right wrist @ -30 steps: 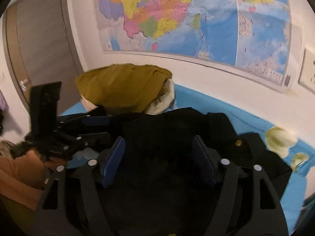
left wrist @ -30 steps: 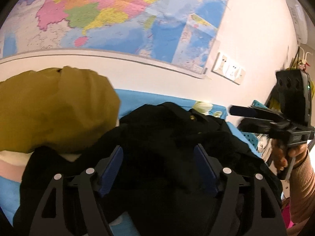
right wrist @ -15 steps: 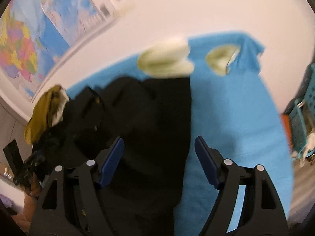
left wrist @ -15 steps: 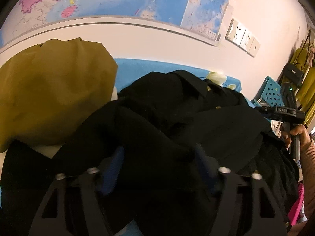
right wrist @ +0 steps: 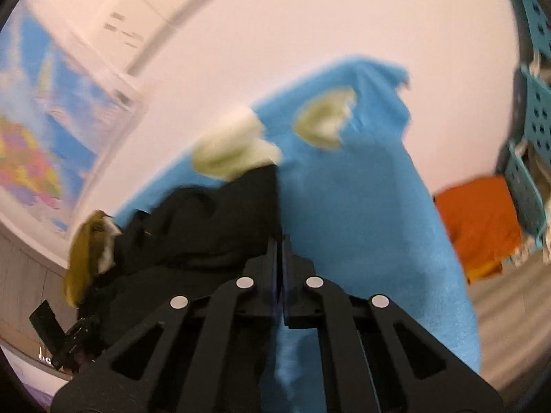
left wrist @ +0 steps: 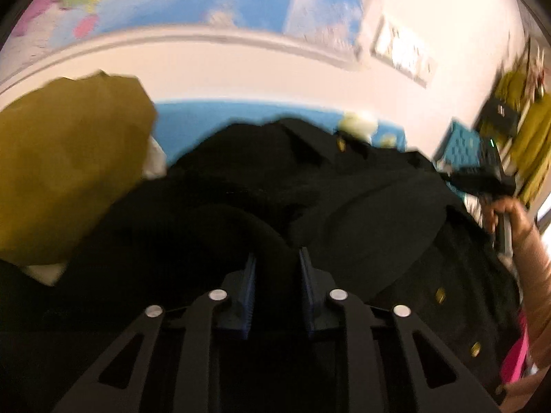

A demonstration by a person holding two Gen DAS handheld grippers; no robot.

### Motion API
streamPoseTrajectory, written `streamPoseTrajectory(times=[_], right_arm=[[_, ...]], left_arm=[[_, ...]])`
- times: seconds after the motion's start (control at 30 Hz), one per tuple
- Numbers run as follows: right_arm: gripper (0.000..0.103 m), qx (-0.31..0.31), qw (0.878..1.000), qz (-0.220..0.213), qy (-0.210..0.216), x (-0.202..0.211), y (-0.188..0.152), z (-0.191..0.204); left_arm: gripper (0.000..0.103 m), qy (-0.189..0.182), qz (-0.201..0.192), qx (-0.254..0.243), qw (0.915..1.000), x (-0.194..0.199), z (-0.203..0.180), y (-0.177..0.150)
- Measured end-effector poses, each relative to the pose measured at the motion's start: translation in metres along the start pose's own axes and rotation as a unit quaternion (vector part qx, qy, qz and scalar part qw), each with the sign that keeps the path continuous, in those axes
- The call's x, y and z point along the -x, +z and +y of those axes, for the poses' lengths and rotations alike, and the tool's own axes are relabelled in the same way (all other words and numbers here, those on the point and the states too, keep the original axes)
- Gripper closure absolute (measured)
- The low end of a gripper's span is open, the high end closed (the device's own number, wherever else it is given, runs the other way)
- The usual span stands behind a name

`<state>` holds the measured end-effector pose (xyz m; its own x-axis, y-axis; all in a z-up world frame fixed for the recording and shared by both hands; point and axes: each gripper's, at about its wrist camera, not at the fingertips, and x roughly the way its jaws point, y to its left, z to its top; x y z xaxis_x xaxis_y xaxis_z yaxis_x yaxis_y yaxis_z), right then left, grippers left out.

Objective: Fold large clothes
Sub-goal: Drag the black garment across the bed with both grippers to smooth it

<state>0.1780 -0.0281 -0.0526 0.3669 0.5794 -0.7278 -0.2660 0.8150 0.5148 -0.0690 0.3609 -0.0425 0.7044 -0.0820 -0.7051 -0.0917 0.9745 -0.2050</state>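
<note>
Left gripper [left wrist: 275,268] closing onto black coat [left wrist: 344,206] fold; right gripper [right wrist: 279,254] clenching shut at coat edge, grasp unconfirmed; fold starting.

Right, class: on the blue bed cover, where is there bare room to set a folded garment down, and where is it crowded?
Free: the bare stretch of the blue cover to the right of the black coat, below the two pale flower prints. A narrower bare strip lies by the wall, between the mustard garment and the coat. Crowded: the left side, where the coat and mustard garment pile together.
</note>
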Motion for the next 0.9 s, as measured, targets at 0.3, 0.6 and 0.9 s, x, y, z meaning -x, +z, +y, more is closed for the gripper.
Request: streamPoseTrajectory(times=[0.3,0.6,0.9], right_arm=[[0.049,0.184,0.980,-0.073,0.008,0.051,-0.032,0.088],[0.060,0.297,0.951,0.002,-0.080,-0.024,-0.067,0.125],[0.053,0.258,0.960,-0.006,-0.112,-0.022,-0.064,0.109]], left_arm=[[0.041,0.003,0.012,-0.010,0.9999,-0.001,0.002,0.004],[0.085,0.026,-0.013,-0.013,0.9995,-0.007,-0.004,0.024],[0.057,0.079,0.022,-0.036,0.9960,-0.029,0.001,0.024]])
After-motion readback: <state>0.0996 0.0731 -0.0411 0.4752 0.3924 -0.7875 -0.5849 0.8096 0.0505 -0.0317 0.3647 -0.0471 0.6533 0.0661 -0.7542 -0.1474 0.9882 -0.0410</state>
